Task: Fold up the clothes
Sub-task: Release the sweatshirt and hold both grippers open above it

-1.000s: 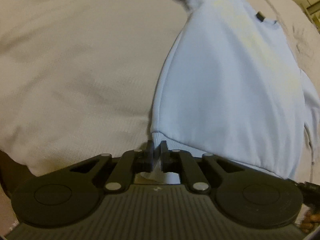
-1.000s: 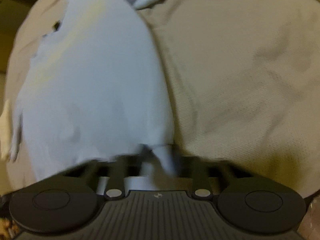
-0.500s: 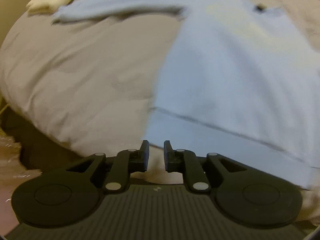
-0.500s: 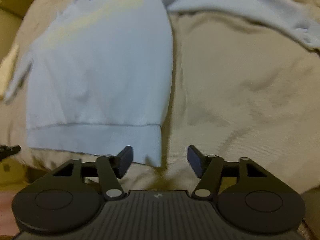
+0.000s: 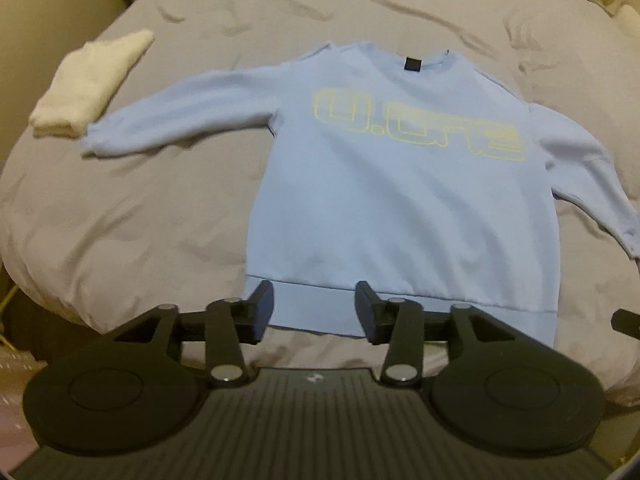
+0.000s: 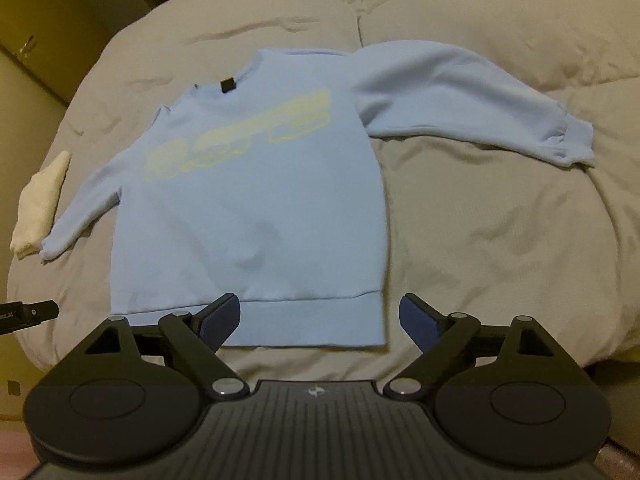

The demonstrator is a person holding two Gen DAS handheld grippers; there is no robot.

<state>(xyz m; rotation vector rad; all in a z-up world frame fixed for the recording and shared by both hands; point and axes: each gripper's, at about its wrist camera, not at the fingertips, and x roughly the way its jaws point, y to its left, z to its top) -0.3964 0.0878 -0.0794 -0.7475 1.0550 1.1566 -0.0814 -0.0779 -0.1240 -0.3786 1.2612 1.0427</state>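
Note:
A light blue sweatshirt (image 5: pixel 400 208) with pale yellow lettering lies flat and face up on a grey bed cover (image 5: pixel 140 220), both sleeves spread out; it also shows in the right wrist view (image 6: pixel 256 208). My left gripper (image 5: pixel 315 312) is open and empty, raised above the left part of the hem. My right gripper (image 6: pixel 320 320) is open wide and empty, raised above the hem's right corner. The tip of the right gripper (image 5: pixel 626 322) shows at the right edge of the left wrist view.
A folded white cloth (image 5: pixel 90 84) lies on the bed by the left sleeve cuff, also in the right wrist view (image 6: pixel 38 204). The bed's near edge drops off below both grippers. Wooden cabinet doors (image 6: pixel 52 20) stand far left.
Both grippers were shut on the hem, then opened, let it go and pulled back and up. The sweatshirt now lies flat, in full view.

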